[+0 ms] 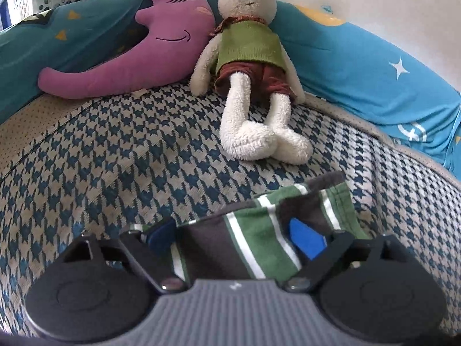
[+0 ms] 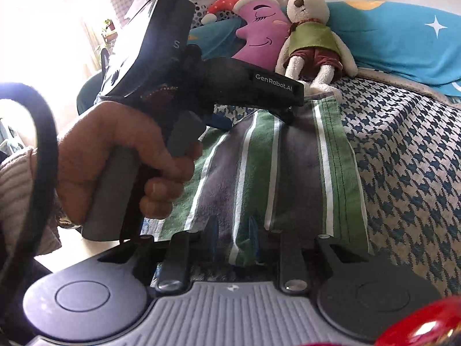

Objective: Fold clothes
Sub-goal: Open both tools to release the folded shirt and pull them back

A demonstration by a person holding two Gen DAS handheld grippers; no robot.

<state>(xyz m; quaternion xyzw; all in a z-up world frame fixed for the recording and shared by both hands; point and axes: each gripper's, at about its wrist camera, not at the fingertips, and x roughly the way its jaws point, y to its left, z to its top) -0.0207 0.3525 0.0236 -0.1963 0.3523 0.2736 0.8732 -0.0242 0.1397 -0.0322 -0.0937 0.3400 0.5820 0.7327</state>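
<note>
on the houndstooth bed cover lies a green, grey and white striped garment, folded into a narrow strip running from near to far. the left gripper stands spread wide over its far end, blue pads apart with cloth lying loose between them. the right gripper is narrowed around the near edge; i cannot tell whether it pinches. a plush rabbit and purple moon cushion sit beyond.
</note>
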